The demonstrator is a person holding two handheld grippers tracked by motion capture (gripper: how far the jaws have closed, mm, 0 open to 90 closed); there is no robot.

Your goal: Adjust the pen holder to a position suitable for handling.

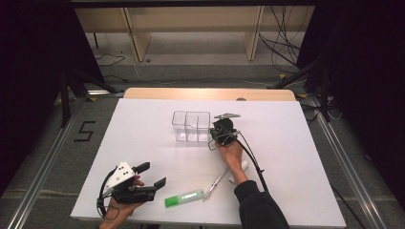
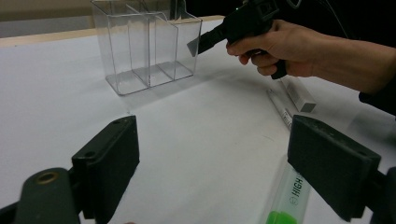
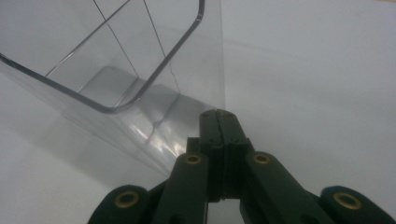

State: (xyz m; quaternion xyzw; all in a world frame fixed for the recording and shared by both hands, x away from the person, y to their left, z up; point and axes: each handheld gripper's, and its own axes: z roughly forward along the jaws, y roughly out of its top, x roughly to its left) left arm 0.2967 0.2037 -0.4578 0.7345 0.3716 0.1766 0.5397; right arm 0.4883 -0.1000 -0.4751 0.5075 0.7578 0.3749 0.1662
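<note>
Right gripper [image 1: 217, 135], jaws pinched together on nothing, is nudging up at the organizer's [image 1: 191, 125] 3 o'clock side, probably to shift it, while left gripper [image 1: 152, 175] is sitting wide open, empty.

"high" on the green marker [image 2: 290, 198] (cut off); "5" on the floor [image 1: 84, 131].

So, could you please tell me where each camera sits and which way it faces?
High view: above the person's side, looking forward and down on the white table; both forearms show.
Left gripper view: on the left gripper, open jaws, facing the clear plastic three-compartment organizer and the right gripper.
Right gripper view: on that gripper, jaws shut, beside the organizer.
All share the organizer.
</note>
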